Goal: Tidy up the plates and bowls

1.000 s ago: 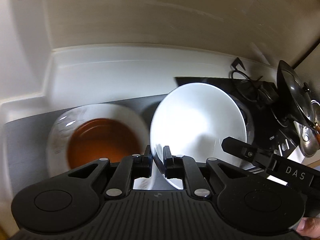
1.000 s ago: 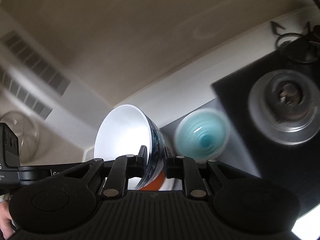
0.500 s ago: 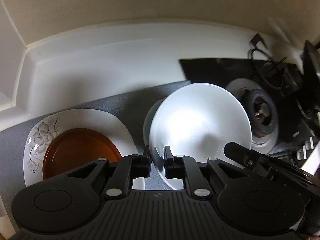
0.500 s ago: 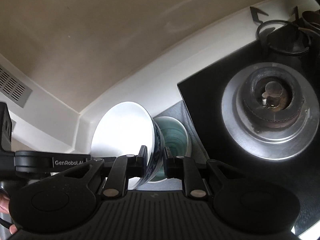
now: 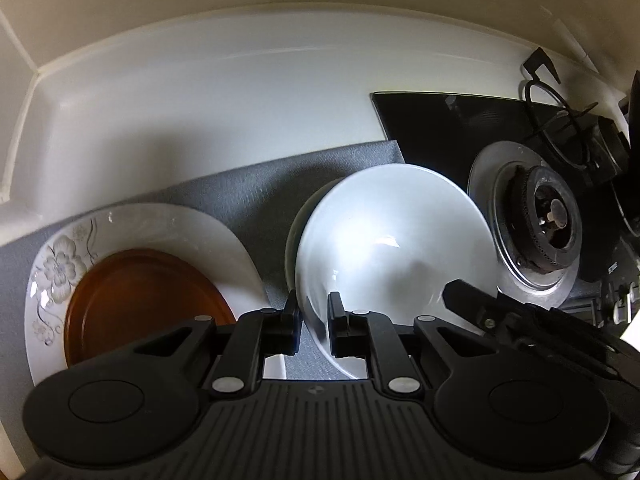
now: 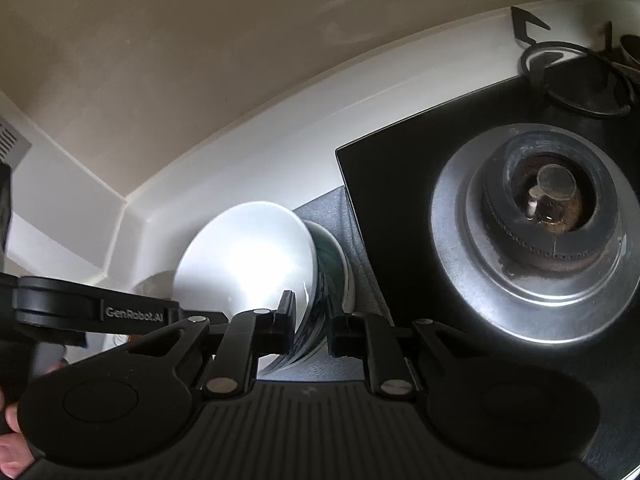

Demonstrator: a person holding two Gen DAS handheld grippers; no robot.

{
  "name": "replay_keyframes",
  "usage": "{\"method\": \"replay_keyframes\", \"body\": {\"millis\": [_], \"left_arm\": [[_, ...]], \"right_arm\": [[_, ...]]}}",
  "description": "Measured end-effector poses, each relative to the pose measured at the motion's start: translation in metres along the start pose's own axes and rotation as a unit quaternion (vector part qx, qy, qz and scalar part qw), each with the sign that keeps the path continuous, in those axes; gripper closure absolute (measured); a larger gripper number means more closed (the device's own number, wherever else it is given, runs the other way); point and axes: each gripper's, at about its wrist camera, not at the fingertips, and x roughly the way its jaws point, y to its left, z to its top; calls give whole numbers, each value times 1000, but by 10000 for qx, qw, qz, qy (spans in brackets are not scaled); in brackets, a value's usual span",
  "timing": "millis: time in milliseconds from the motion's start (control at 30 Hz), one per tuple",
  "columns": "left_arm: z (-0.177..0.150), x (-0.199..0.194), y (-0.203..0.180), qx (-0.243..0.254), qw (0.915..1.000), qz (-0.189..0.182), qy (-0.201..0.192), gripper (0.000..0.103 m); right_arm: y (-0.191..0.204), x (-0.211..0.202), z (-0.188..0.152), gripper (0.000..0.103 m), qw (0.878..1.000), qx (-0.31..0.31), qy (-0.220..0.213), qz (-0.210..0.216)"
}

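Note:
Both grippers are shut on the rim of one white bowl [image 5: 394, 248] with a blue-patterned outside [image 6: 316, 312]. My left gripper [image 5: 313, 320] clamps its near-left rim. My right gripper [image 6: 312, 320] clamps the opposite rim. The bowl sits low over a teal bowl [image 6: 334, 264], whose rim peeks out behind it [image 5: 298, 224]; whether they touch I cannot tell. An orange-brown plate [image 5: 136, 304] lies on a white flowered plate [image 5: 160, 224] to the left on the grey mat [image 5: 256, 188].
A black glass hob [image 6: 384, 184] with a metal burner [image 6: 552, 208] lies right of the mat. A loose black pan support [image 5: 560, 120] sits at the back right. The white counter upstand [image 5: 200, 92] and beige wall close the back.
Both grippers have carried the white bowl down and forward over the teal bowl, which now is mostly hidden under it. The views have tilted down toward the mat.

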Motion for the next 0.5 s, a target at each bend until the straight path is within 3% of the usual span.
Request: {"method": "replay_keyframes", "body": {"millis": [300, 500], "left_arm": [[-8, -1, 2, 29, 9999, -8, -132, 88], [-17, -1, 12, -109, 9995, -244, -153, 87]], "right_arm": [[15, 5, -15, 90, 9935, -985, -434, -366], [20, 4, -23, 91, 9863, -1401, -697, -520]]}}
